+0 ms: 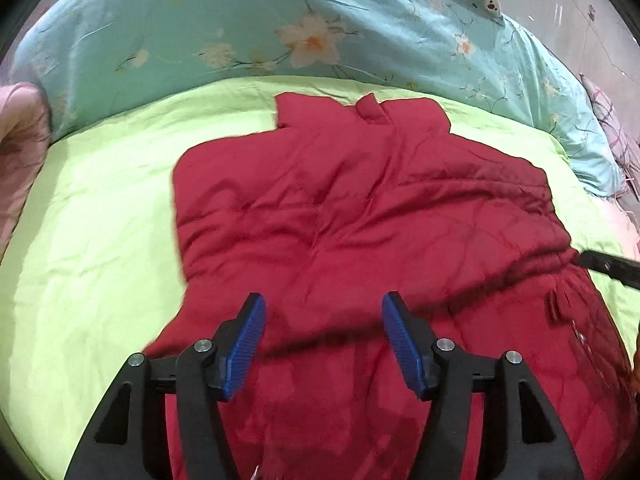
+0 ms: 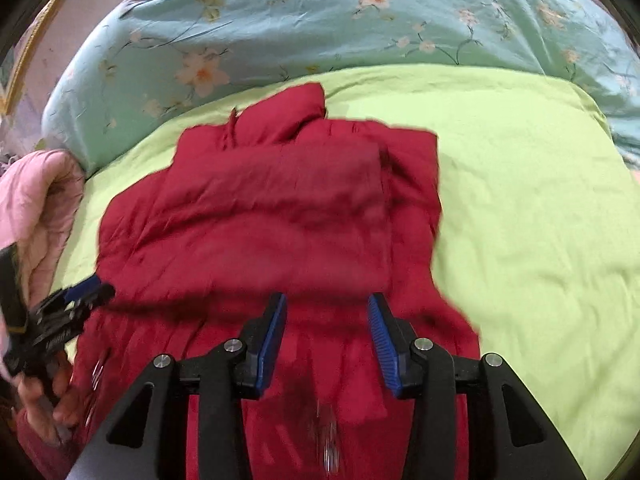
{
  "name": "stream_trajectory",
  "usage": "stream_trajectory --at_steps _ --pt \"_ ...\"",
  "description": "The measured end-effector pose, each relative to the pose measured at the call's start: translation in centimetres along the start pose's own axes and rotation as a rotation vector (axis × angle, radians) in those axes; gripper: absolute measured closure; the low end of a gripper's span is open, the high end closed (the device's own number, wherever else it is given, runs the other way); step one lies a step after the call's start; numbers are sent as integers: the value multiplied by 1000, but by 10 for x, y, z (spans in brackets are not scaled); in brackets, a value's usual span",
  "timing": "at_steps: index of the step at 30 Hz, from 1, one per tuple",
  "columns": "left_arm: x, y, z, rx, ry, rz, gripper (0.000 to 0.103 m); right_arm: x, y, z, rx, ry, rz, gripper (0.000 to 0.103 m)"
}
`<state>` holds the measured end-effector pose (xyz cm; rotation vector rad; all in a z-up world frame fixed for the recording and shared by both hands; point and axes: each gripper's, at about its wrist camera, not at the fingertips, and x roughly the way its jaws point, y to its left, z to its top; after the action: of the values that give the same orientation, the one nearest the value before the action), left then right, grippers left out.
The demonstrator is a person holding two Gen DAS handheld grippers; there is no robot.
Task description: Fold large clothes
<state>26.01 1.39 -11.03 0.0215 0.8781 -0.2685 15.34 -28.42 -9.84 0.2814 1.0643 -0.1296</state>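
Red jacket on green-sheeted bed

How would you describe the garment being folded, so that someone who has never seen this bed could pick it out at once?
Start at the bed, covered by a lime-green sheet, with a turquoise floral quilt bunched along its far side. The dark red padded jacket lies in the sheet's middle, collar towards the quilt. It is the only red, puffy, quilted item there.

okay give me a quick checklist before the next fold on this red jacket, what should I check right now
1. Left gripper free of cloth: ok, open above the red jacket.
2. Right gripper free: ok, pads apart, nothing between.
3. Jacket fully on the green sheet: cannot tell, near hem out of view.
4. Top layer lying flat: not ok, creased.
5. Collar tucked flat: not ok, bunched up.
6. Floral quilt off the jacket: ok.
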Motion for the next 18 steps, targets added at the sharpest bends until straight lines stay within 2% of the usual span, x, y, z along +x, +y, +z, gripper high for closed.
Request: stream_trajectory --at_steps 4,10,14,18 --pt "-32 11 -28 -23 -9 11 41 -27 -6 -33 -4 14 -4 59" --pt "-80 28 -71 -68 -9 31 38 -55 -25 -83 44 33 -31 54" --pt "-106 35 -97 -96 3 46 38 -74 -33 -110 70 14 -54 53" --pt "-132 44 -119 -103 -2 66 37 -92 -35 -127 69 -10 -88 44"
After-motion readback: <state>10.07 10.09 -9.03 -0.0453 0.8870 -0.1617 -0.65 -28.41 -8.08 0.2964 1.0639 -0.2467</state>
